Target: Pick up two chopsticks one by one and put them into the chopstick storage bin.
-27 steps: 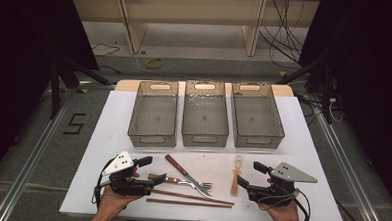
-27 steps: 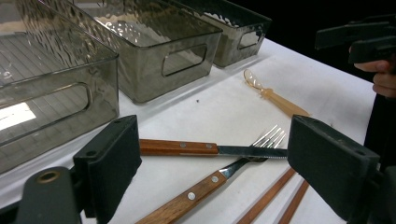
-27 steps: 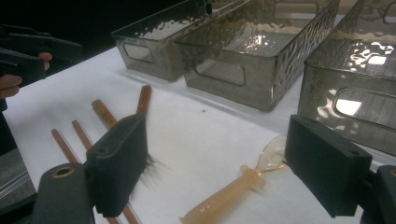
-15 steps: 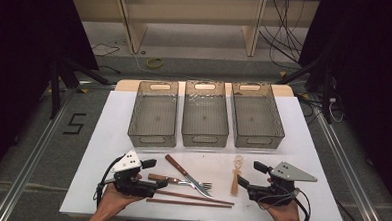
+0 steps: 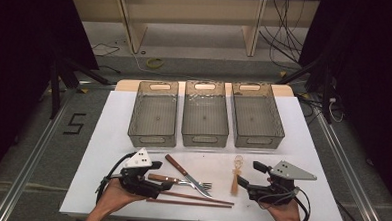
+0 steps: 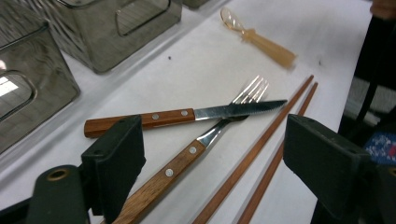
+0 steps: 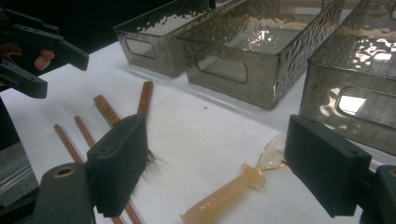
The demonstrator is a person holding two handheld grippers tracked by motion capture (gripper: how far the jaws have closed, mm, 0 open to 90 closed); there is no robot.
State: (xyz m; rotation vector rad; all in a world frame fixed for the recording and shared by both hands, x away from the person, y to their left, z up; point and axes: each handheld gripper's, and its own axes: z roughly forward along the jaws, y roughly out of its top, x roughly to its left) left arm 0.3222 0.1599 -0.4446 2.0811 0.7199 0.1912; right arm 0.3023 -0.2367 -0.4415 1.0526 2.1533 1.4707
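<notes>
where wood-handled fork point(image 6: 187, 156) lies, slim chopsticks point(image 6: 261, 158) alongside.

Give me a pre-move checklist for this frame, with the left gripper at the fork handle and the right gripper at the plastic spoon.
1. Left gripper jaws apart: ok, both stand wide with nothing pinched.
2. Fork handle between the left jaws: ok, it runs up between them, nearer one jaw.
3. Fork free to lift: not ok, the knife blade lies across its neck.
4. Chopsticks out of the closing path: cannot tell, they also lie between the left jaws beside the fork handle.
5. Right gripper jaws apart: ok, the spoon lies on the table between them, unpinched.
6. Three bins ready to receive: ok, all look empty in the high view.
</notes>
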